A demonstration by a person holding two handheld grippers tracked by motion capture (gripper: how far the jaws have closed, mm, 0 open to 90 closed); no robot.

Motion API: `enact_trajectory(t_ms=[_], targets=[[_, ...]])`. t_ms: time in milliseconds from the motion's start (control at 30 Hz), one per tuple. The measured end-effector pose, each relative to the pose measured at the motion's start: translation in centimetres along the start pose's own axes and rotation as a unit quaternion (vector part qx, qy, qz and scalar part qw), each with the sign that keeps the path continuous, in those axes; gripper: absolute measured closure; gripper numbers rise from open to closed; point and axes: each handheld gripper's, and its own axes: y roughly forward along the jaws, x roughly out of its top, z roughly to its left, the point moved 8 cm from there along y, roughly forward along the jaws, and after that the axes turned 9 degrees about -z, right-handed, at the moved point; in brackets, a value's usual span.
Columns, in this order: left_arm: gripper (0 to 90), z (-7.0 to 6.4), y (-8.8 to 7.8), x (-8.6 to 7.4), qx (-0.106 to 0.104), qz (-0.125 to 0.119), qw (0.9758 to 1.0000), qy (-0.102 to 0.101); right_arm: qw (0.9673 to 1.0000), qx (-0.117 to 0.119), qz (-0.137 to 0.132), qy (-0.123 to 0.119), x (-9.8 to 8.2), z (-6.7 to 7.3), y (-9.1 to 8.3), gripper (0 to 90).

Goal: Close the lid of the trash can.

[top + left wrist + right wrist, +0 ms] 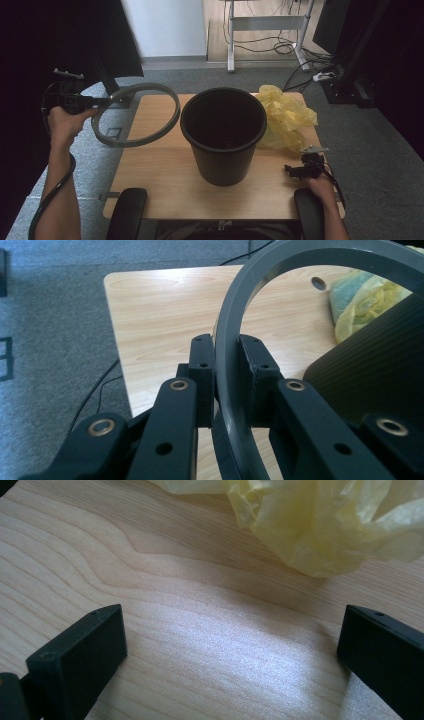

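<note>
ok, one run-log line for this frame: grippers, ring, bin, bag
left gripper: shut on grey ring, held left of black bin | right gripper: open, on table | yellow bag: behind bin

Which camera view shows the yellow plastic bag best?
The high view: the whole crumpled yellow plastic bag lies on the table behind the black bin. The right gripper view gives a close look at its lower edge. The left gripper view shows a small part past the grey ring.

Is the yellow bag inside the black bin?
No, the yellow bag lies crumpled on the wooden table beside the black bin, and nothing yellow shows inside the bin.
</note>
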Motion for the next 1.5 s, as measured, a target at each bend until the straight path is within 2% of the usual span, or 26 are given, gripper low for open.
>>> enact_trajectory(t_ms=[533, 800, 1500], targets=[[78.0, -3.6, 2.2, 1.5, -0.017, 0.007, 0.9993, 0.034, 1.0, 0.003, 0.0, -0.002, 0.0, 0.1, 0.0, 0.0], [77.8, -5.3, 3.8, 1.9, -0.027, 0.009, 0.9986, 0.045, 1.0, 0.004, 0.0, -0.003, 0.0, 0.1, 0.0, 0.0], [77.7, -9.1, 6.7, 2.6, -0.058, 0.012, 0.9962, 0.064, 1.0, 0.006, 0.0, -0.004, 0.0, 0.2, 0.0, 0.0]])
